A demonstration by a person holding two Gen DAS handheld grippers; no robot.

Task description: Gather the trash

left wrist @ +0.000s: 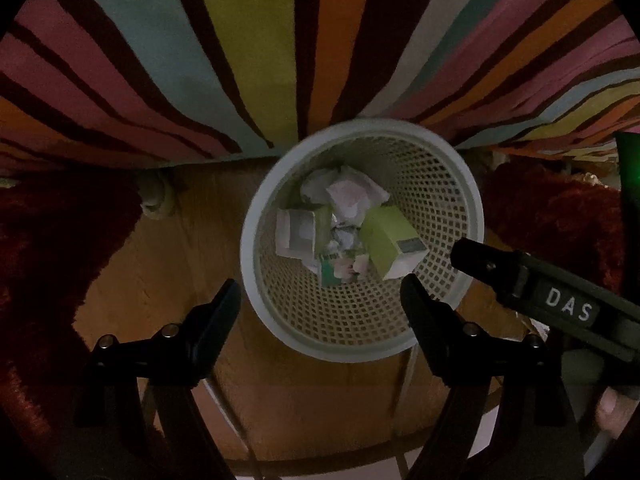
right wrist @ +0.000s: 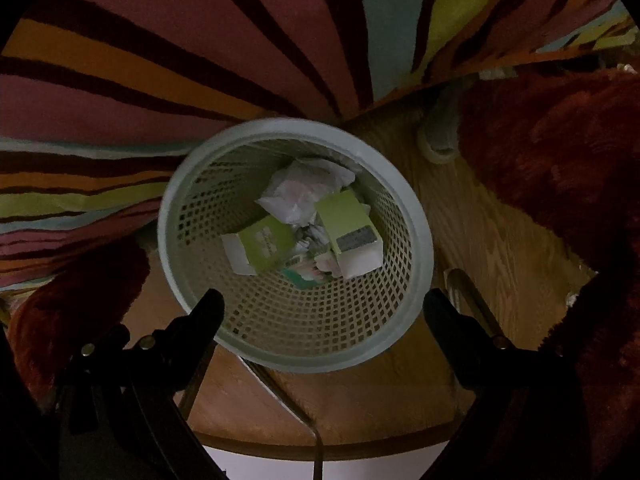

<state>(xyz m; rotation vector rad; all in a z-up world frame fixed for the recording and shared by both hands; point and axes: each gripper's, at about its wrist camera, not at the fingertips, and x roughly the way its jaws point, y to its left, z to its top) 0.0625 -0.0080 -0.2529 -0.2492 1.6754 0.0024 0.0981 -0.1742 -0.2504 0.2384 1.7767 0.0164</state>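
A pale perforated waste basket (left wrist: 440,184) (right wrist: 224,184) stands on a wooden floor beside a striped rug. Inside lie crumpled white paper (left wrist: 352,192) (right wrist: 304,188), a green carton (left wrist: 390,240) (right wrist: 348,220), a second small box (left wrist: 298,232) (right wrist: 260,244) and other scraps. My left gripper (left wrist: 320,292) hangs open above the basket's near rim with nothing between its fingers. The right gripper (right wrist: 324,304) is likewise open and empty over the near rim. One finger of the right gripper, with a plate lettered "DAS", (left wrist: 520,276) reaches in from the right of the left wrist view.
A multicoloured striped rug (left wrist: 256,48) (right wrist: 160,60) fills the far side. Dark red shaggy fabric (left wrist: 44,248) (right wrist: 560,152) flanks the basket on both sides. Bare wooden floor (left wrist: 300,400) (right wrist: 400,392) lies near me, with thin metal rods (right wrist: 472,300) close by.
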